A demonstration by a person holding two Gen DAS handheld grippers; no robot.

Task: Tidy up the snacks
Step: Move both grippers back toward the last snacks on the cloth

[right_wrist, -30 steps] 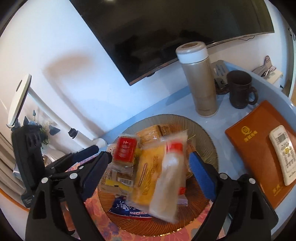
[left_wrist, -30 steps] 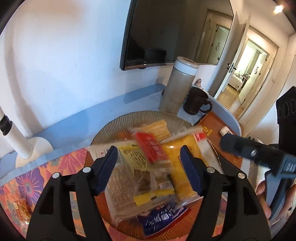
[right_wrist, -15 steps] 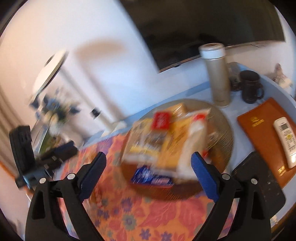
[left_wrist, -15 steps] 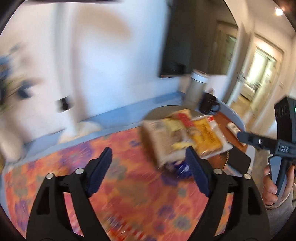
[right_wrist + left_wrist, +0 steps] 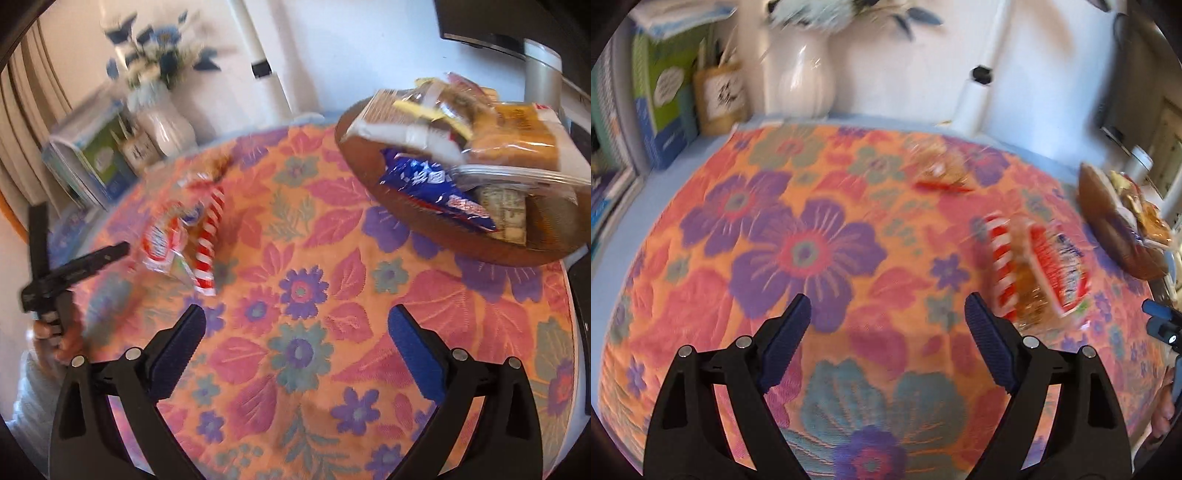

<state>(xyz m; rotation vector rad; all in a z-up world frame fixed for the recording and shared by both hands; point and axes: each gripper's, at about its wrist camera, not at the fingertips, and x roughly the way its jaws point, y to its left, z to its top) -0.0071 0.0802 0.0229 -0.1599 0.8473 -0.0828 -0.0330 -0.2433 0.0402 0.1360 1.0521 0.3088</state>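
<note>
Books [image 5: 661,110] and a white vase [image 5: 803,83] line the worktop's far left edge. Left gripper [image 5: 886,325] hovers over the floral cloth [image 5: 798,251], jaws spread wide, holding nothing. A red-striped snack packet [image 5: 184,236] lies on the cloth, apart from both grippers. Right gripper [image 5: 295,343] likewise gapes empty. Brown plate [image 5: 369,162] at far right carries piled snack packets [image 5: 436,140].

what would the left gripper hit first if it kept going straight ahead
Most likely the flowered tablecloth: the open left gripper points down at bare cloth. The red-striped snack packet lies off to its right, outside that line, though blur leaves depth uncertain.
</note>
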